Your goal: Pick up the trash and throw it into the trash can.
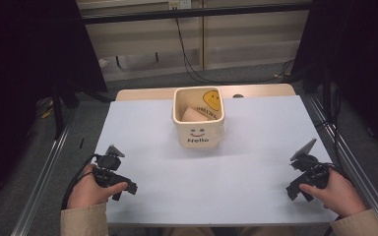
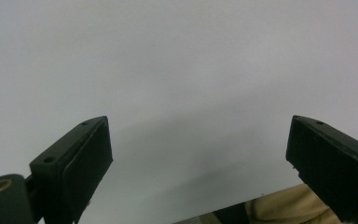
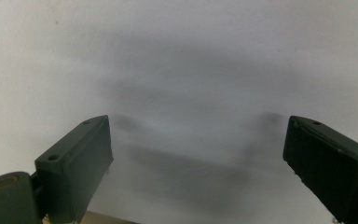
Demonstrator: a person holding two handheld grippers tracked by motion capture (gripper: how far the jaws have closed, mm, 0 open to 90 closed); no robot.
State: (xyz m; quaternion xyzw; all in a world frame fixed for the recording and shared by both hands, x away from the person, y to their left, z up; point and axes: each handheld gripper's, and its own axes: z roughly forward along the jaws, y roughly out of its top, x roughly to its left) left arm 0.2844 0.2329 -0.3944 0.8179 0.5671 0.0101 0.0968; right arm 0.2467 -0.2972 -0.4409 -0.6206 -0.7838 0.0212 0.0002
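A cream square bin (image 1: 199,133) with a smiley face and the word "Hello" on its front stands at the middle back of the white table (image 1: 226,167). Inside it lie a tan piece (image 1: 193,115) and a yellow smiley item (image 1: 211,100). My left gripper (image 1: 124,191) rests low at the front left, held by a hand, jaws pointing toward the table's front. In the left gripper view it (image 2: 198,154) is open over bare white surface. My right gripper (image 1: 295,191) sits at the front right and, in the right gripper view, it (image 3: 198,154) is open with nothing between the jaws.
Metal rails (image 1: 44,172) run along both sides of the table. Black cables (image 1: 189,54) hang behind it over the grey floor. A beige sleeve (image 2: 284,207) shows at the bottom of the left gripper view.
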